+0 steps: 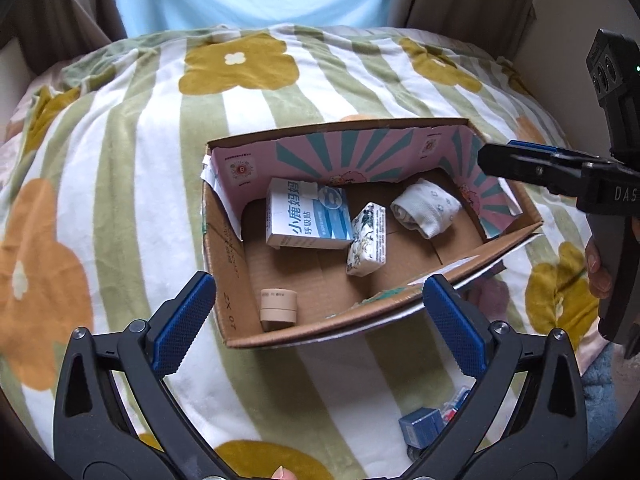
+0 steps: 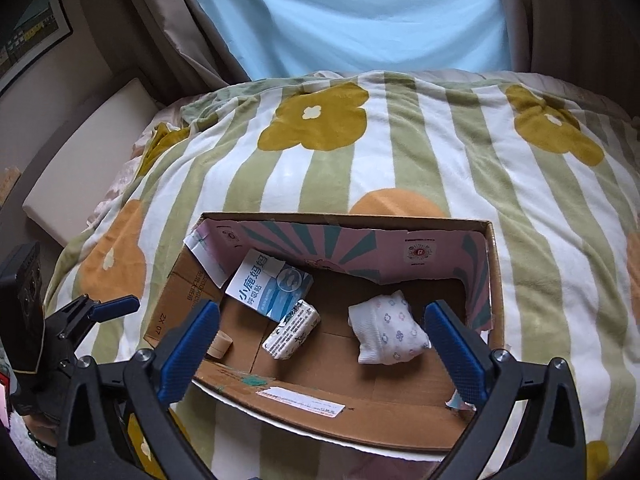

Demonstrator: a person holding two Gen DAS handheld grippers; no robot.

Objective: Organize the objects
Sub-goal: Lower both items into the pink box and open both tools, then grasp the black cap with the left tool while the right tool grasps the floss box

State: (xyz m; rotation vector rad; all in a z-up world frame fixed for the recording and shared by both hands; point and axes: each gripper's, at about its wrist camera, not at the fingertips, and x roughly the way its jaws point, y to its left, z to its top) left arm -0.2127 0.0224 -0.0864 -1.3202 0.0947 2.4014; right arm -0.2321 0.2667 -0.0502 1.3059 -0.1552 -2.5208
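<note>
An open cardboard box [image 1: 236, 264] [image 2: 400, 412] sits on the striped flower blanket. Inside lie a white-and-blue carton [image 1: 304, 220] [image 2: 268, 284], a patterned tissue pack [image 1: 366, 240] [image 2: 292, 330], rolled white socks [image 1: 424, 208] [image 2: 386, 328] and a small beige jar [image 1: 278, 306] [image 2: 219, 344]. My left gripper [image 1: 320, 312] is open and empty over the box's near wall. My right gripper [image 2: 322, 340] is open and empty above the box's near side; it also shows in the left wrist view [image 1: 504, 160] over the box's right wall.
A blue toy truck [image 1: 424, 428] lies on the blanket [image 1: 140, 160] in front of the box, partly behind my left gripper's right finger. A white cushion [image 2: 88, 160] lies left of the bed. Curtains [image 2: 360, 16] hang at the back.
</note>
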